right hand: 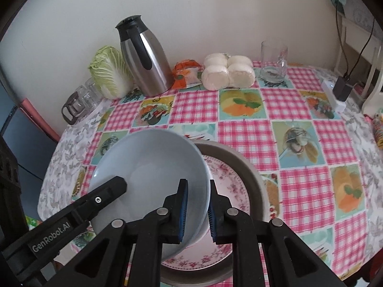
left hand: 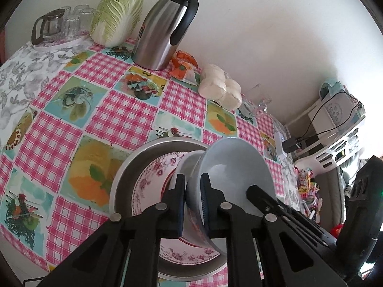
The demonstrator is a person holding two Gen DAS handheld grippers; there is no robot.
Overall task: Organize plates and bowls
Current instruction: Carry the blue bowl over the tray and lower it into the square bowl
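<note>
Right tongs closed on the right rim of a pale blue bowl, one blue pad inside, one outside. Bowl tilted, opening facing near and left, over a floral plate lying in a grey round pan. Left tongs reaching in from the near left, one black finger touching the bowl's left rim. Far on the checked surface: steel jug, cabbage, wrapped white buns, glass mug.
</note>
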